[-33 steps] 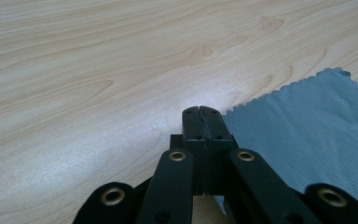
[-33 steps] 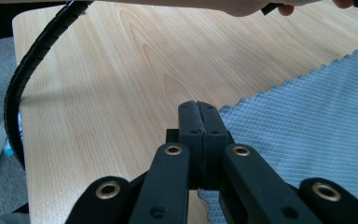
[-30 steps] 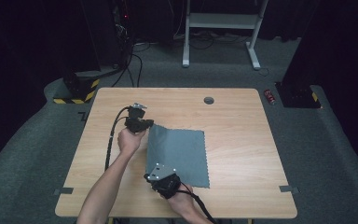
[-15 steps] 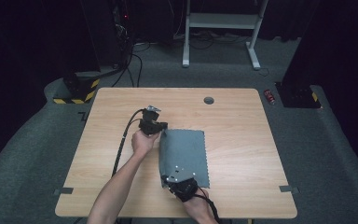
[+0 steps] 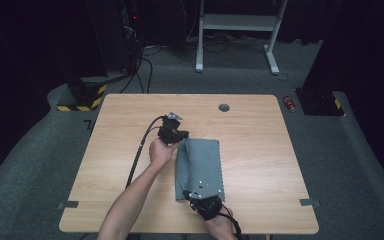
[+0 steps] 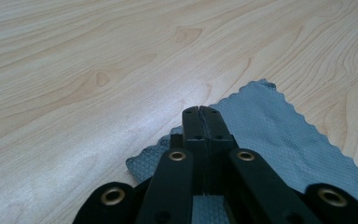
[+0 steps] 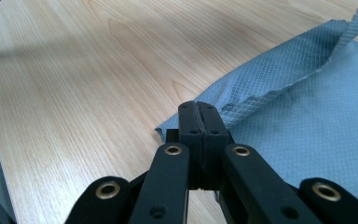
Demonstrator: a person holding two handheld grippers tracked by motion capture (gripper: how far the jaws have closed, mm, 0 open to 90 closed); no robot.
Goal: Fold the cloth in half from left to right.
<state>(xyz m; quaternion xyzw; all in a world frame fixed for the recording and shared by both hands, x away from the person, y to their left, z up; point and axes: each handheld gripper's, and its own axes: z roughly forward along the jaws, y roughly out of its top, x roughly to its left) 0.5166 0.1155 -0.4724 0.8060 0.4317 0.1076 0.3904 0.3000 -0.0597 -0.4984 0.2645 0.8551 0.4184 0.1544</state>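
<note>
Folding one grey cloth (image 5: 202, 167) across the surface (image 5: 130, 145), I have my left hand-held gripper (image 5: 180, 138) clamped on the cloth's far corner and my right hand-held gripper (image 5: 192, 194) clamped on the near corner, both sets of jaws pressed tight with fabric pinched between them. The cloth lies at the middle of the surface, its left edge lifted and carried over toward the right edge. My worry is the carried edge (it already sags between my two grips): if one hand runs ahead of the other the fold will land skewed, and a thin pinch could slip out and let the flap fall back. Count: one cloth, two hand-held grippers, one surface with one small round hole (image 5: 224, 107) at its far side
</note>
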